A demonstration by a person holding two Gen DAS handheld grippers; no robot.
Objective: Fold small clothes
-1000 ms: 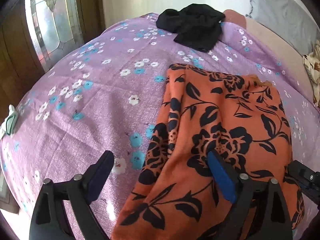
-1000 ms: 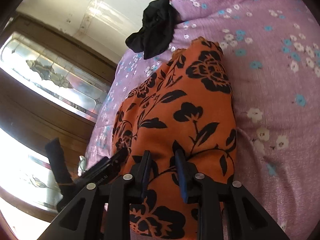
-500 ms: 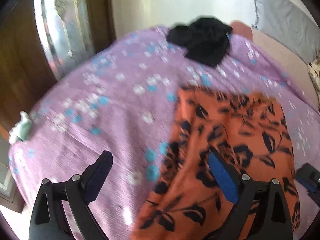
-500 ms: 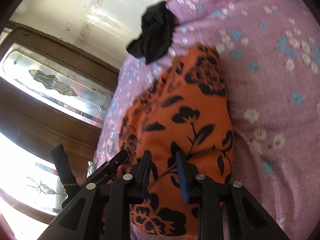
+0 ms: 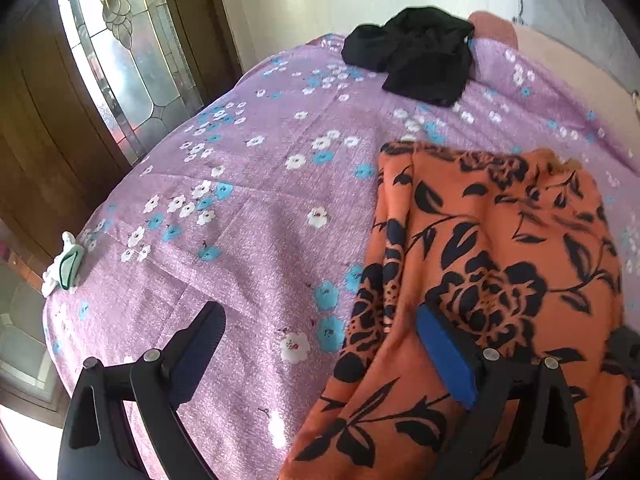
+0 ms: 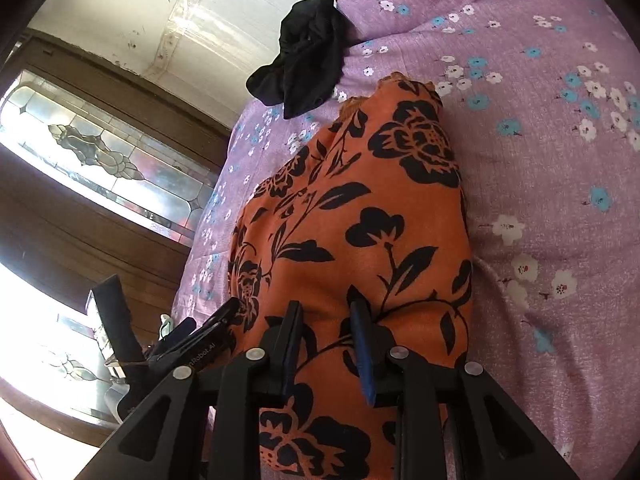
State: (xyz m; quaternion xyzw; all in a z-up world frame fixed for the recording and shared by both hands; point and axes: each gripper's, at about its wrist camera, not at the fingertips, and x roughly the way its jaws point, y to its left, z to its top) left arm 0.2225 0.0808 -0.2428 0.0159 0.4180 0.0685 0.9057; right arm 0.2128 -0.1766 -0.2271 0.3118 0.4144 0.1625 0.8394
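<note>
Purple flowery bed [image 5: 248,208]: orange cloth [image 5: 500,264] near front edge, part folded; black cloth [image 5: 420,52] at far edge waits; left gripper [image 5: 320,332] open, right gripper [image 6: 326,316] pinching orange cloth

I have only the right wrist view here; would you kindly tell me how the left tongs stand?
Observer: The left tongs are wide open, with nothing gripped between them.
Operator: Thank you. Where exactly are they?
Observer: One blue-padded finger is over the near part of the orange cloth, and the other is over the purple sheet. I cannot tell whether either touches.
Operator: Is anything out of my view at the far side?
Observer: Yes, a grey cloth lies beyond the sheet at the far right.
</note>
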